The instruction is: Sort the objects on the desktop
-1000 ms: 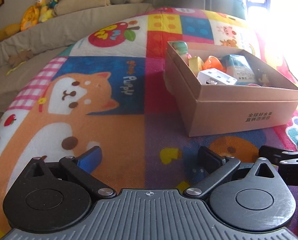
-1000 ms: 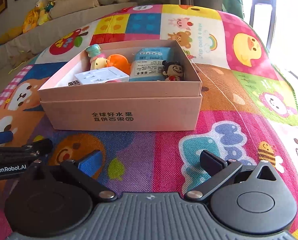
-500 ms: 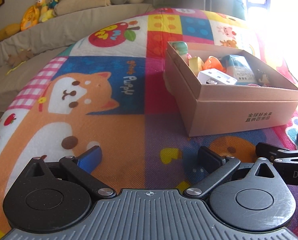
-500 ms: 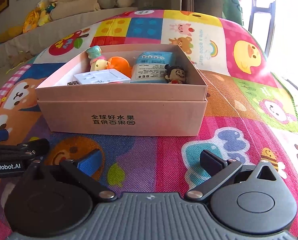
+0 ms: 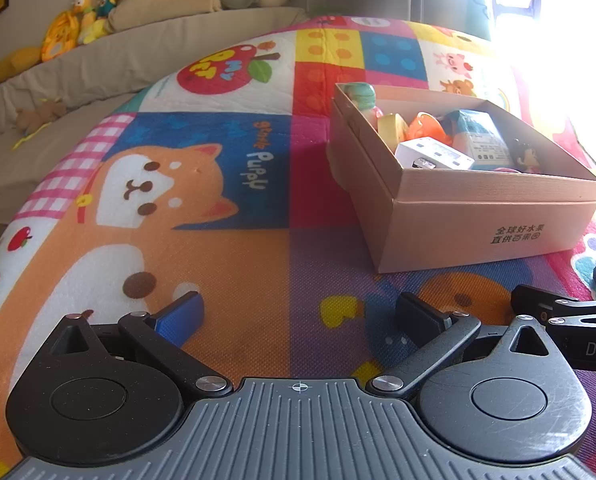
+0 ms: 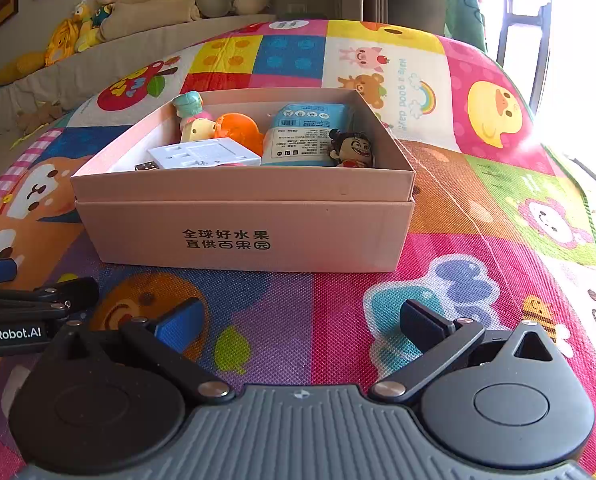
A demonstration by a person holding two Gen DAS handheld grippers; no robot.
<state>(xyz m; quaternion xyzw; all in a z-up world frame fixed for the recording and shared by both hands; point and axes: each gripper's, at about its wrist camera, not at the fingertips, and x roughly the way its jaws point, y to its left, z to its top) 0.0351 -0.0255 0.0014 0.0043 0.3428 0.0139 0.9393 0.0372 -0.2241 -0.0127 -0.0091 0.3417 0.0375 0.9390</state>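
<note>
Sorting looks finished — toys [image 6: 201, 124], packet [image 6: 302, 136] and charger [image 6: 201, 154] sit in the box [image 6: 241, 236]; mat [image 6: 478, 240] bare nearby. Left gripper [image 5: 298, 314] and right gripper [image 6: 302, 318] — both spread, empty.

In the box [image 6: 241, 236]: 2 figurines [image 6: 352, 148], 1 orange toy [image 6: 239, 130], 1 pack [image 6: 306, 136], 1 white adapter [image 6: 205, 154].

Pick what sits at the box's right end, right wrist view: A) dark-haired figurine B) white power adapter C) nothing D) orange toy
A: the dark-haired figurine stands by the right wall of the box, beside the blue packet; the white adapter and the orange toy lie further left.
</note>
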